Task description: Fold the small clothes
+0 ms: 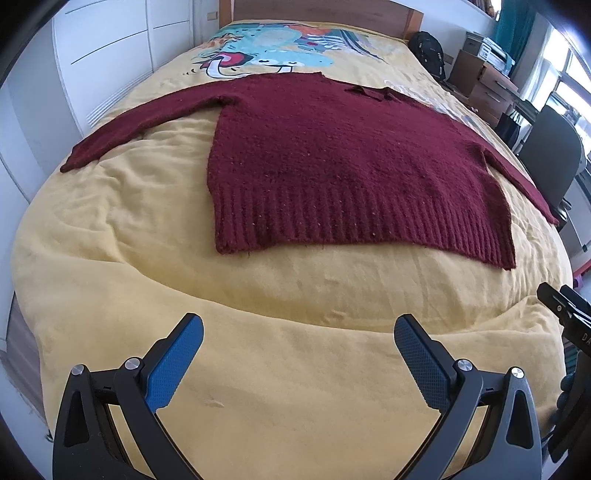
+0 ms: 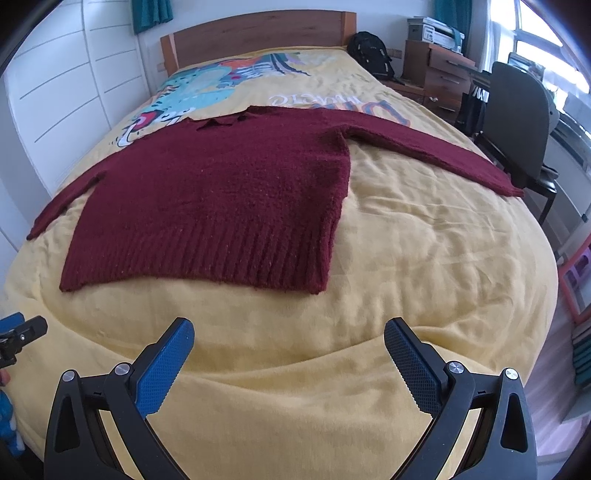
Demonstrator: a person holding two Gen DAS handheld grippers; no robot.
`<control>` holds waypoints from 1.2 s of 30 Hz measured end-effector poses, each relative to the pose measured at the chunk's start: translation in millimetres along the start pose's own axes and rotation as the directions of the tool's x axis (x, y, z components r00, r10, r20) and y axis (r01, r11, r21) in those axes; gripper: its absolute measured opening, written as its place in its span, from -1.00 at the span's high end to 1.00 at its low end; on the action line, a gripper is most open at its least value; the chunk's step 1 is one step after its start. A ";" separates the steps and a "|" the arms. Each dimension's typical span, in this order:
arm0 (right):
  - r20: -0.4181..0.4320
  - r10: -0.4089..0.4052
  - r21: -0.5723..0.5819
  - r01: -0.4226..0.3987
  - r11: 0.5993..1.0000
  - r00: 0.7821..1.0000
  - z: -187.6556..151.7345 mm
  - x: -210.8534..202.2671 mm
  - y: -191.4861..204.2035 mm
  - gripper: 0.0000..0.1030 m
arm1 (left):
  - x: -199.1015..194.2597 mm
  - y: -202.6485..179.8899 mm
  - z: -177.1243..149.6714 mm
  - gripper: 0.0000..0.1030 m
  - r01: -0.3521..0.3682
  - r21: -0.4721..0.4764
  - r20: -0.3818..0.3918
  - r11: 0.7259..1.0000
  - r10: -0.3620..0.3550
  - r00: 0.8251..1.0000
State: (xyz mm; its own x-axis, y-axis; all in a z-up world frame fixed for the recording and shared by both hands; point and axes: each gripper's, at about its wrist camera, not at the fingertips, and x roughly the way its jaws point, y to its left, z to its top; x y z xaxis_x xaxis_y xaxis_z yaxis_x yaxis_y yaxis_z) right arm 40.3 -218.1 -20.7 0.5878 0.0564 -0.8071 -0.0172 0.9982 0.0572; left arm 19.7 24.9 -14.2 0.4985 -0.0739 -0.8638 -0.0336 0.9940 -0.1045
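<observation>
**Maroon knit spread flat, both grippers hanging back at the foot of the bed**

Starting on the left: the left gripper (image 1: pixel 299 332) hovers over bare yellow duvet (image 1: pixel 129 295) near the foot edge of the bed, its blue pads wide apart and holding nothing. Ahead of it lies the sweater (image 1: pixel 332 158), spread face up across the middle of the bed, ribbed hem toward the foot edge, collar toward the headboard (image 2: pixel 258 33). Its left sleeve (image 1: pixel 140 125) runs out straight toward the bed's left edge, cuff close to that edge.

Moving across, the body panel lies smooth, no bunching to speak of. The right sleeve (image 2: pixel 436 147) stretches out to the bed's right edge, its cuff just about reaching it, with the office chair (image 2: pixel 517 122) standing beyond.

And on the right, the right gripper (image 2: pixel 290 328) mirrors its partner: jaws spread, empty, over bare duvet short of the hem.

Now, how will this thing behave? It looks a chunky, loose knit, so I judge it soft, floppy and fairly weighty for its kind; it should drape and sag rather than hold a crease, and may stretch if pulled by one point. The fuzzy surface ought to grip those textured pads well. Best holds, to my eye: each cuff for folding the sleeves in, then the two hem corners, pinching through both layers.
</observation>
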 end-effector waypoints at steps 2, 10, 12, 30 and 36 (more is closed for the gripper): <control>0.000 -0.001 0.001 0.001 1.000 1.000 4.3 1.6 -1.3 -0.99 | 1.3 1.8 3.8 -0.98 -0.006 -0.010 -0.002 1.000 0.006 1.000; 0.002 -0.012 0.039 0.012 0.999 1.000 32.2 12.4 -20.8 -1.00 | -0.2 8.5 30.5 -0.98 -0.089 -0.021 0.046 0.996 0.090 0.995; -0.001 -0.021 0.050 0.021 0.999 1.000 39.2 15.4 -28.1 -1.00 | 1.0 11.2 38.4 -0.98 -0.116 -0.023 0.054 0.993 0.117 0.992; -0.031 -0.192 0.219 0.194 0.956 0.981 110.5 81.5 -151.4 -1.00 | 22.2 34.4 87.3 -0.98 -0.171 -0.081 0.071 0.982 0.177 0.982; -0.063 -0.237 0.286 0.245 0.926 0.969 129.3 109.9 -206.7 -1.00 | 31.3 41.1 96.1 -0.98 -0.193 -0.122 0.057 0.974 0.201 0.978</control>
State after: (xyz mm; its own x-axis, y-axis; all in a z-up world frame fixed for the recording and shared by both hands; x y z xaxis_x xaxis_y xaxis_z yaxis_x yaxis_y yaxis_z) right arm 213.1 -420.9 -45.2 0.5226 -0.1806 -0.8332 0.3591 0.9330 0.0230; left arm 117.1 71.1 1.9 0.5304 0.1321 -0.8374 -0.2342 0.9722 0.0050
